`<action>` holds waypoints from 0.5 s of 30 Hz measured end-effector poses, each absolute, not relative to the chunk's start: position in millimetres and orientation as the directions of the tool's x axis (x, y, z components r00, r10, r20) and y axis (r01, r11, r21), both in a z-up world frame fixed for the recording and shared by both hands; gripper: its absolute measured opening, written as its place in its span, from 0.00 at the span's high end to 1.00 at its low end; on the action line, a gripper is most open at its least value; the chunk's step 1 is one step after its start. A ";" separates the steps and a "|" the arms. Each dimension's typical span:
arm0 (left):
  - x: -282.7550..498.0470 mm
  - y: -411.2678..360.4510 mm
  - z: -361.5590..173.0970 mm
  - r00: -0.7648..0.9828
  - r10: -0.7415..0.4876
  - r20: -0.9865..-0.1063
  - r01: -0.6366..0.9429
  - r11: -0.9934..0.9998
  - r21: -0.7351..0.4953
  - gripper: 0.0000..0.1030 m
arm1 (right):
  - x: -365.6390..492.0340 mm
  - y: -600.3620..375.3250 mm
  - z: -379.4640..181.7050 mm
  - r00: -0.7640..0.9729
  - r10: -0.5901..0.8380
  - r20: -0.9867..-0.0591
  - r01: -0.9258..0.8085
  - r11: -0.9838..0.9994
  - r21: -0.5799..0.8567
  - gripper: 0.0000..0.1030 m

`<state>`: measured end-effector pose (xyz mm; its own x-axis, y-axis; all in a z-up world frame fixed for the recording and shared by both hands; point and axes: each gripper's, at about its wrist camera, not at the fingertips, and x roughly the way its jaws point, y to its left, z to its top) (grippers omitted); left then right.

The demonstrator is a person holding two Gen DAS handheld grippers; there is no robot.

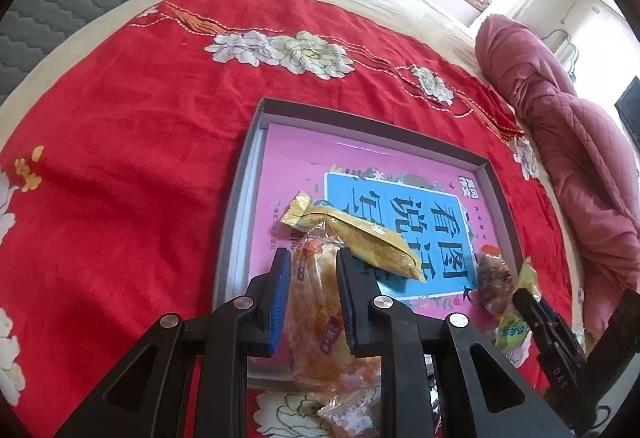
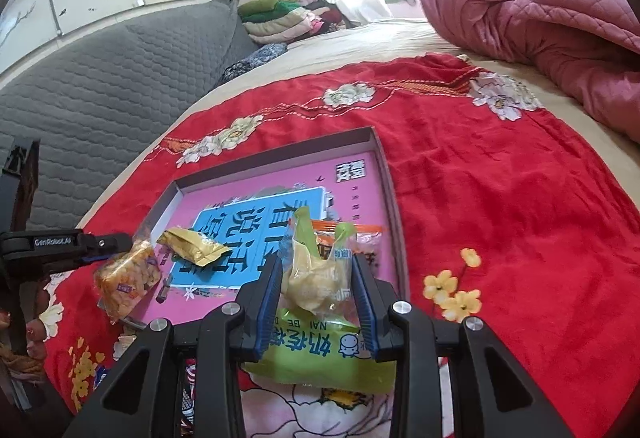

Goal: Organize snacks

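My left gripper is shut on an orange snack in a clear wrapper, held over the near edge of a shallow grey tray with a pink and blue printed bottom. A gold packet lies in the tray just beyond it. My right gripper is shut on a green-and-clear pack of pale yellow snack, above the tray's near right corner. An orange-striped packet lies in the tray behind it. In the right wrist view the left gripper hangs at the left with its orange snack, near the gold packet.
The tray rests on a red floral cloth spread over a beige bed. A rolled pink quilt lies at the far right. A grey quilted headboard and a pile of folded clothes stand behind. A brown wrapped snack lies at the tray's near right.
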<state>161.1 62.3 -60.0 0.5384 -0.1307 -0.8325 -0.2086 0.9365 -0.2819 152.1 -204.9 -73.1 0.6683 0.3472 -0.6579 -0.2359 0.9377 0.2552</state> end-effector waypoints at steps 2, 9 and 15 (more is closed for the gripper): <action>164.5 57.9 -62.1 0.535 -0.140 -0.833 -0.201 0.937 -0.287 0.76 | 153.4 -201.3 -75.7 0.661 0.354 -0.662 -0.246 0.935 0.255 0.66; 170.8 44.0 -66.8 0.534 -0.135 -0.834 -0.175 0.948 -0.265 0.75 | 156.3 -196.0 -78.4 0.660 0.360 -0.660 -0.261 0.933 0.249 0.66; 177.1 41.8 -69.2 0.539 -0.124 -0.833 -0.175 0.951 -0.255 0.74 | 160.8 -199.4 -76.7 0.679 0.339 -0.651 -0.244 0.941 0.235 0.65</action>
